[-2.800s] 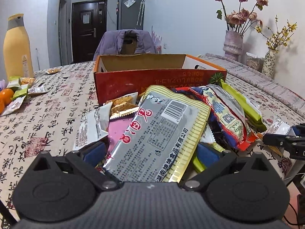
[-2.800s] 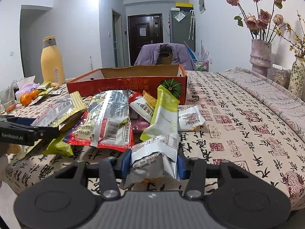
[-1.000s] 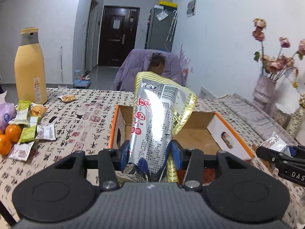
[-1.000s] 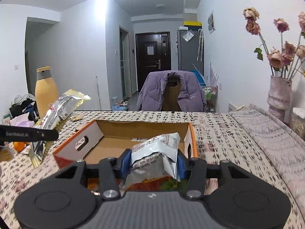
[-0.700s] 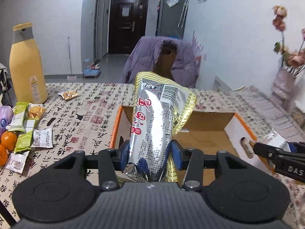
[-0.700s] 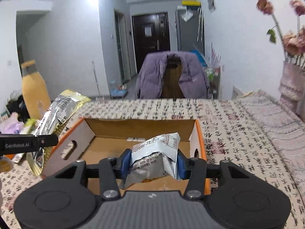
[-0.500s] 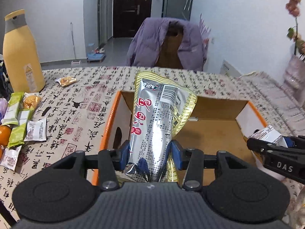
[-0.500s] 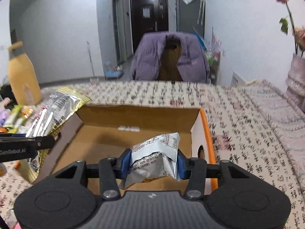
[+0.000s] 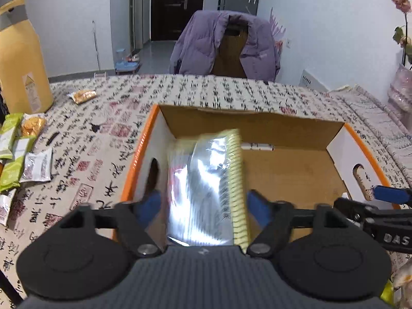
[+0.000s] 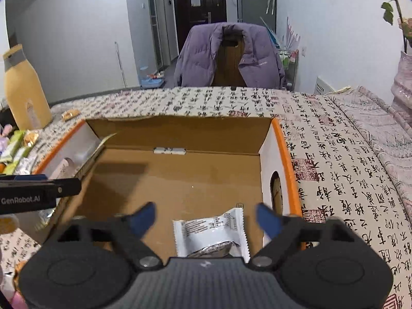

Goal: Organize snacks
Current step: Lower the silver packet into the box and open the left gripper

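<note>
Half a second ago both tongs still clamped their packets above the cardboard box (image 10: 180,180); now the jaws of each have just been opening and nothing is gripped. The left tongs (image 9: 203,203) stand wide, and the silver-and-gold snack bag (image 9: 206,188), blurred, sits loose between the blue pads at the box's left end, touching neither pad. The right tongs (image 10: 206,219) are spread equally wide, and the small white packet (image 10: 211,234) lies flat on the box floor near the right wall, clear of both pads. Both tongs tilt downward over the near rim. The rest of the box floor is bare cardboard. More snack packets (image 9: 23,159) lie on the counter (image 9: 103,128) left of the box, beside a yellow bottle (image 9: 20,59).
</note>
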### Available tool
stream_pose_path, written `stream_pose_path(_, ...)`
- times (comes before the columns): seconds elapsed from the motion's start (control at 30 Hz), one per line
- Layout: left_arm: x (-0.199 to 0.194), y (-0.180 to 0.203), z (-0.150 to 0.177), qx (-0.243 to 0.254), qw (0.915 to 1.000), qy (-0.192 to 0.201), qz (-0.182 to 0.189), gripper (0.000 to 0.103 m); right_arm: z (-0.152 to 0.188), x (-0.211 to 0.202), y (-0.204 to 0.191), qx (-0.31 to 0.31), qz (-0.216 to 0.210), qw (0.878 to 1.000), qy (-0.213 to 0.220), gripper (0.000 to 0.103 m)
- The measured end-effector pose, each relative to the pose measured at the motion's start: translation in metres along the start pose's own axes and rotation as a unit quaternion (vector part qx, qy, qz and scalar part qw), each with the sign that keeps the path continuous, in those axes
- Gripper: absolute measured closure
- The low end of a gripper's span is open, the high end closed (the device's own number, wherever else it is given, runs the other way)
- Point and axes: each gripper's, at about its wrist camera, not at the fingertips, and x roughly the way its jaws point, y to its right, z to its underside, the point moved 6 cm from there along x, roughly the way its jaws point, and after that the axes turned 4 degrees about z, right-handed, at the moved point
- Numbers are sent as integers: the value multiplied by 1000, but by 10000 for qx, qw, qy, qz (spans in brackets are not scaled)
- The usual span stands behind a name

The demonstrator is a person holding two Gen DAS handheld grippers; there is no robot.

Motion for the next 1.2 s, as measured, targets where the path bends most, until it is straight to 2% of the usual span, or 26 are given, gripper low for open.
stream_pose_path(0.03, -5, -1, -1, -38, 10000, 92, 9, 3, 0, -4, 0, -4, -32, 10000, 59, 9)
stream_pose_path(0.07, -10, -4, -2, -98, 9998, 194, 39, 0, 1, -8, 1, -10, -53, 9999, 108, 7)
stream_pose_path(0.17, -24, -11, -3, -276, 9990, 329, 137, 0, 2, -23, 3, 18, 56, 9996, 271, 0)
stream_pose_path(0.5, -77, -14, 21, -323, 9962, 700, 403, 0, 28, -72, 10, 143, 48, 9986, 515, 0)
stream_pose_path(0.93, -140, -11, 82, -76, 9927, 1108, 467, 0, 95, -143, 9, 193, -91, 9949, 984, 0)
stream_pose_path(1.2, -162, -10, 125, 174, 9902, 1290, 506, 0, 133, -170, 6, 0, 87, 9922, 1242, 0)
